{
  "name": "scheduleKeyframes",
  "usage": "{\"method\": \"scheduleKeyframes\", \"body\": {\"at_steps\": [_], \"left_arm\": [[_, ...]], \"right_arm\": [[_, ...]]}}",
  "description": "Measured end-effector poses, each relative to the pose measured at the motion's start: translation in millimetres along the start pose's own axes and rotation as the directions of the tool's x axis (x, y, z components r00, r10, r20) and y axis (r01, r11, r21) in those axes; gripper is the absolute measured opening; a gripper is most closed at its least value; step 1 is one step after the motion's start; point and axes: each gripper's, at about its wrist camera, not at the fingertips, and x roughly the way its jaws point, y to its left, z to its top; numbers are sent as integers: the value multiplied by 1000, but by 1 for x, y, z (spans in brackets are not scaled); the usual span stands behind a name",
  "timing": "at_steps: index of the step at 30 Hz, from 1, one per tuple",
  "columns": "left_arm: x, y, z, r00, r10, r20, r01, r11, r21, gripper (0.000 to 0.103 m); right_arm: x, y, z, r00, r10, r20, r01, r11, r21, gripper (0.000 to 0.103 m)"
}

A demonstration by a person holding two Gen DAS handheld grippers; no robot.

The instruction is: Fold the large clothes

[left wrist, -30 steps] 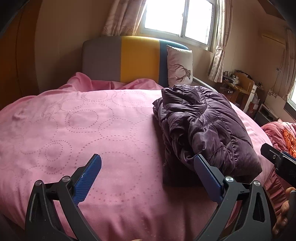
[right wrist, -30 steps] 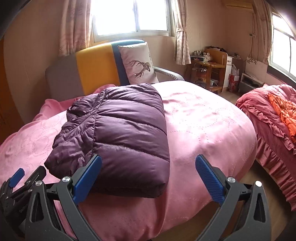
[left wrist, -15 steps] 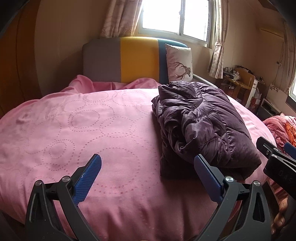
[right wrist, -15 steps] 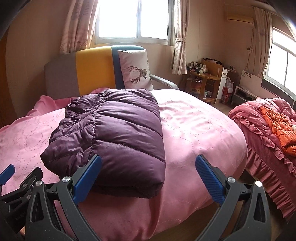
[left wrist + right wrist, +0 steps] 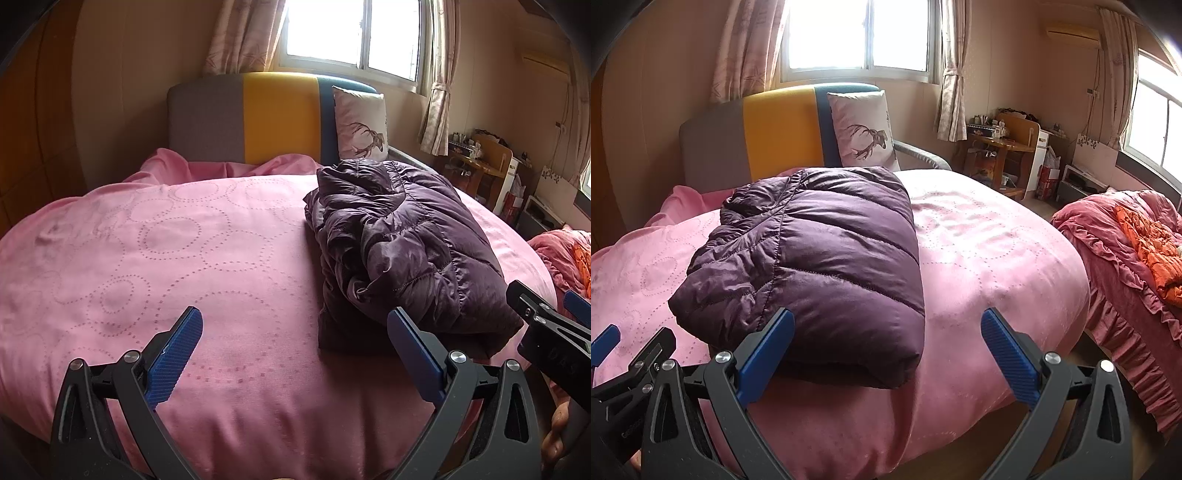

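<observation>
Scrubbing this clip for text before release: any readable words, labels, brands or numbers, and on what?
"DAS": faint raised letters on the body of the right gripper, left wrist view; the reading is unsure and the rest is too dim.
Small print on the body of the left gripper, right wrist view: too blurred to read.
Small script beside the deer on the pillow: too small to read.
Boxes on the desk: nothing legible.

Blown-out window (image 5: 860, 35) backlight, dim warm room, fisheye-warped edges.

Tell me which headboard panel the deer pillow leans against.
The blue panel, at the headboard's right end; the deer pillow covers part of it, while yellow and grey panels stand clear.
</observation>
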Motion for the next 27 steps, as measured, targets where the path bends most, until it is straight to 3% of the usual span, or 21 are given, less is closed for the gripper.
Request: {"method": "scheduleKeyframes", "body": {"at_steps": [27], "left_arm": [[-4,1,-1,1000,4,8,-4,1000,10,99]], "right_arm": [[6,-2,-3,1000,17,-21,-17,1000,8,101]]}}
